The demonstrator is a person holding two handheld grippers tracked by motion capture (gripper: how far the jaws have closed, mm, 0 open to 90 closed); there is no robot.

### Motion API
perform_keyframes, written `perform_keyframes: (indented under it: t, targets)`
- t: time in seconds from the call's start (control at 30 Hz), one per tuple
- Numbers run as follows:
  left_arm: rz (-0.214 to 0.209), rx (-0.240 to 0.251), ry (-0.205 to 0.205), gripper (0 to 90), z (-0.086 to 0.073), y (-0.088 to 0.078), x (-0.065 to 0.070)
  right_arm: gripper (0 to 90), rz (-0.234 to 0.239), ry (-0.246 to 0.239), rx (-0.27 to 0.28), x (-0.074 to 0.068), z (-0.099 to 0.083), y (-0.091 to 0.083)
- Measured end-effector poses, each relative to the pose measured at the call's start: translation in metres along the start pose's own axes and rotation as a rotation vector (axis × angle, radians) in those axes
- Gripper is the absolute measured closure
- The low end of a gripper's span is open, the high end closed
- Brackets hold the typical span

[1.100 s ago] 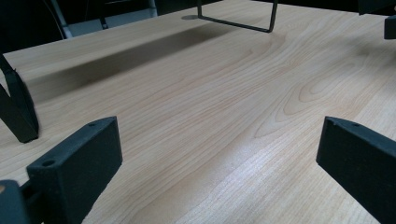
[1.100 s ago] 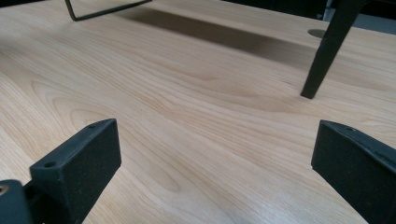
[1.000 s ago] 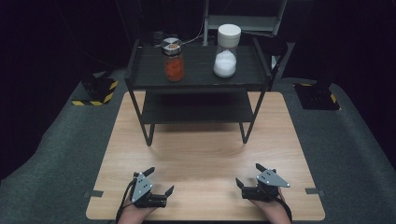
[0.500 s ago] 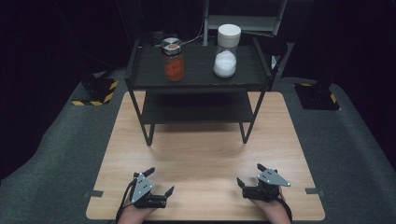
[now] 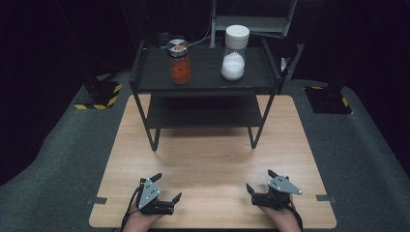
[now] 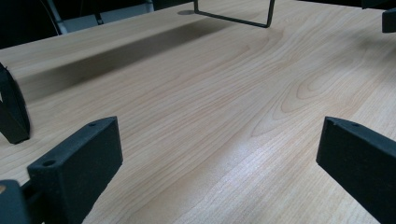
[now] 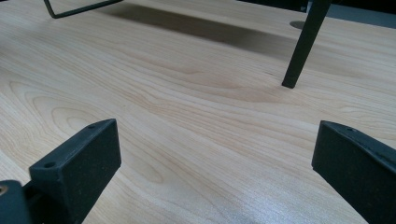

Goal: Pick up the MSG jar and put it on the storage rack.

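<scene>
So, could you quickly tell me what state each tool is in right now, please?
Left tool: open, holding nothing, low over the wooden table.
Right tool: open, holding nothing, low over the same table.

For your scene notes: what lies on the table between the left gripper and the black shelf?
Nothing: in the high view, bare wooden table runs from the left gripper to the black shelf.

On the black shelf's (image 5: 208, 72) top tier we see two upright jars — one with orange contents (image 5: 179, 63) at left, one with white contents and white lid (image 5: 234, 47) at right, apart.
</scene>
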State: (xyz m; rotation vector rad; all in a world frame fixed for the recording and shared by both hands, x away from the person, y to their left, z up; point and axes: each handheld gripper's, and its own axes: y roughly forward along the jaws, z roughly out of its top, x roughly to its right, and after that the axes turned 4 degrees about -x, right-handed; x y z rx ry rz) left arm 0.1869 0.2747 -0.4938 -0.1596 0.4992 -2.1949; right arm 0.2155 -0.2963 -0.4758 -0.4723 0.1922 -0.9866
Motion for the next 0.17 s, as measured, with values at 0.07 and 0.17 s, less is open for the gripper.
perform_keyframes:
  t: [0.07, 0.17]
  targets:
    - [-0.002, -0.001, -0.001, 0.5, 0.0007, 0.0010, -0.0009, 0.8, 0.000, -0.001, 0.002, 0.0000, -0.0005, -0.0003]
    - [-0.005, 0.000, 0.000, 0.5, 0.0016, 0.0035, -0.0014, 0.8, -0.005, -0.001, 0.005, -0.0008, -0.0014, -0.0012]
